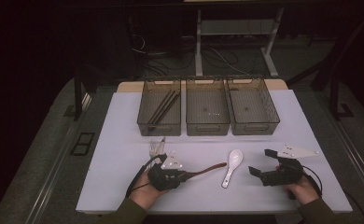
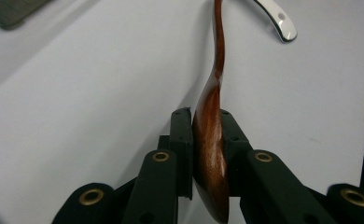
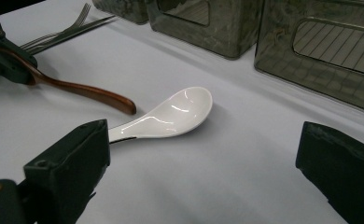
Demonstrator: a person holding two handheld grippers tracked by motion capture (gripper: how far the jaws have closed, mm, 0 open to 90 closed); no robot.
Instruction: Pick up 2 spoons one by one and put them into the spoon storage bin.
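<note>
My left gripper (image 1: 185, 176) (image 2: 206, 114) is shut on the bowl end of a brown wooden spoon (image 1: 208, 169) (image 2: 210, 144), held on edge. Its handle stretches right over the white table (image 1: 119, 186), and whether it touches the table I cannot tell. A white ceramic spoon (image 1: 231, 165) (image 3: 175, 114) lies just past the handle's tip. To the right of that spoon is my right gripper (image 1: 260, 161) (image 3: 203, 140), open with nothing between its jaws. The right gripper view also shows the wooden spoon (image 3: 87, 91) and my left gripper (image 3: 7, 60).
Three dark mesh bins stand in a row at the back: the left bin (image 1: 145, 122) holds chopsticks (image 1: 164, 107), beside it the middle bin (image 1: 207, 126) and the right bin (image 1: 252, 127). Metal forks (image 1: 157, 148) (image 3: 63, 32) lie beyond my left hand.
</note>
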